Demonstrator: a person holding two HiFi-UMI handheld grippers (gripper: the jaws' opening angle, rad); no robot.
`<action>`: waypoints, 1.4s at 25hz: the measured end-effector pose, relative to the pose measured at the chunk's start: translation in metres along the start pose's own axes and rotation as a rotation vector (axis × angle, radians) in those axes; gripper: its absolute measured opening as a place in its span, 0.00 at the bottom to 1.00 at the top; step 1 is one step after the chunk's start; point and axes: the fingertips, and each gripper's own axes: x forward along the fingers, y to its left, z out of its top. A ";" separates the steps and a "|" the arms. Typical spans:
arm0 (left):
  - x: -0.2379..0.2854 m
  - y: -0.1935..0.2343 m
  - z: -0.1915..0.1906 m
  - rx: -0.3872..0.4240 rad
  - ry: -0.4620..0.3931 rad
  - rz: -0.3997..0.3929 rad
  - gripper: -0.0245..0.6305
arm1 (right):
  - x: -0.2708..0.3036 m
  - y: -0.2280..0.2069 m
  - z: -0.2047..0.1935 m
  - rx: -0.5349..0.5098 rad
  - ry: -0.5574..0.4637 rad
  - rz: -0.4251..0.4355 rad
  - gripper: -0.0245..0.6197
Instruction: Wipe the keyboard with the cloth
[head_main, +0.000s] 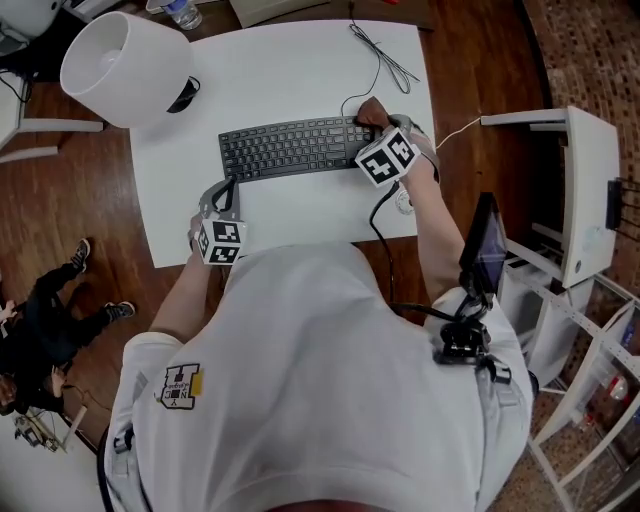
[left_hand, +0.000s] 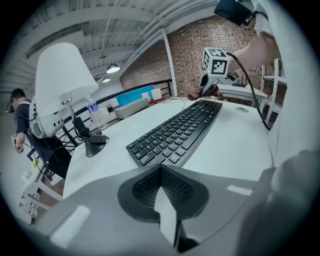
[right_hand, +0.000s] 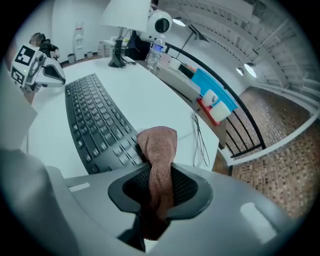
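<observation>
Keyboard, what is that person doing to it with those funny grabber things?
A person is holding a gripper in each hand to clean the black keyboard on the white table. The right gripper is clamped on a brownish-pink cloth and has it at the keyboard's right end. The left gripper is shut and empty, near the keyboard's left end.

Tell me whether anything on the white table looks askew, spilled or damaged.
Nothing stands out. The black plastic keyboard lies flat, parallel to the edge of the white table, and the reddish-brown cloth is pinched in the right gripper at the keyboard's end. No spill shows.
</observation>
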 end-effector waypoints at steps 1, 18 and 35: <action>-0.002 -0.001 0.001 -0.003 -0.007 0.003 0.04 | -0.006 0.013 0.017 -0.025 -0.034 0.016 0.18; -0.109 0.066 -0.058 -0.101 0.009 0.144 0.04 | -0.042 0.277 0.245 -0.478 -0.277 0.299 0.18; -0.035 0.009 0.003 -0.004 -0.016 0.030 0.04 | -0.007 0.090 0.054 -0.190 -0.048 0.113 0.18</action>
